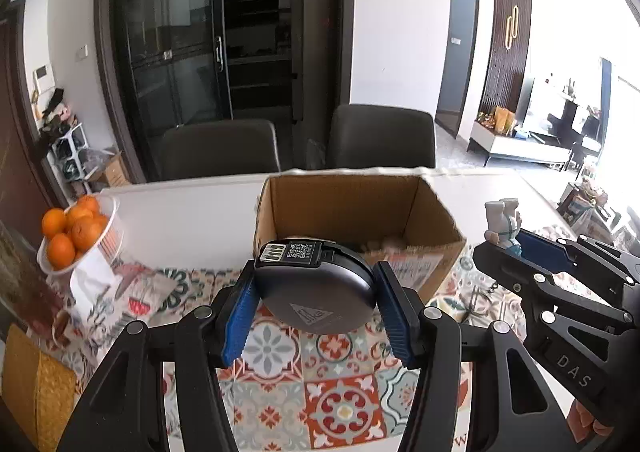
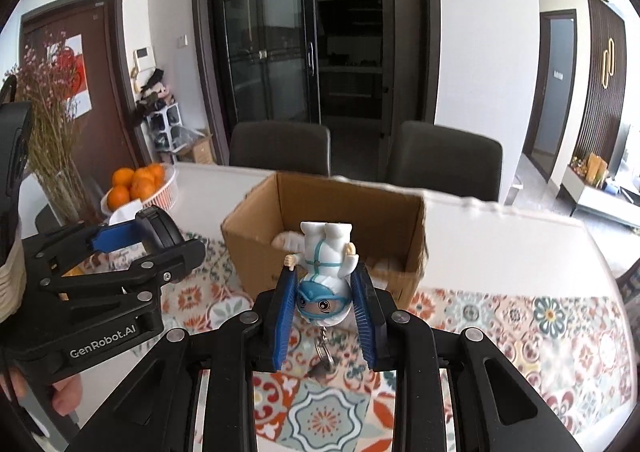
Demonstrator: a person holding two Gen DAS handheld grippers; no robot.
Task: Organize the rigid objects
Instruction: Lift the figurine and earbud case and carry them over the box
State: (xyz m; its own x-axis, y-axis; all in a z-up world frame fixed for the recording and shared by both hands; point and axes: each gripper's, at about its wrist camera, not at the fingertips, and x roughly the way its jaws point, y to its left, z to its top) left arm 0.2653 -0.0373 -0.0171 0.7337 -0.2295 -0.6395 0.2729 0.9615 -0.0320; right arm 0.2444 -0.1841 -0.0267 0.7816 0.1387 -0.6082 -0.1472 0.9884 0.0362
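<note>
A: How is the figurine (image 2: 325,276) lying?
B: Inverted, feet pointing toward the cardboard box (image 2: 344,192); the right gripper (image 2: 325,306) is clamping its head above the worktop (image 2: 500,252).
A: And the left gripper (image 1: 316,304)?
B: It is gripping the round grey device (image 1: 316,288), label end boxward.

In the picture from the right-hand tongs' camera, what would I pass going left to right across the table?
Dried flowers → bowl of oranges → cardboard box → upside-down figurine keychain held over the patterned tablecloth.

"GenRobot.AI" on the left gripper (image 2: 116,240), "DAS" on the right gripper (image 1: 520,252)
</note>
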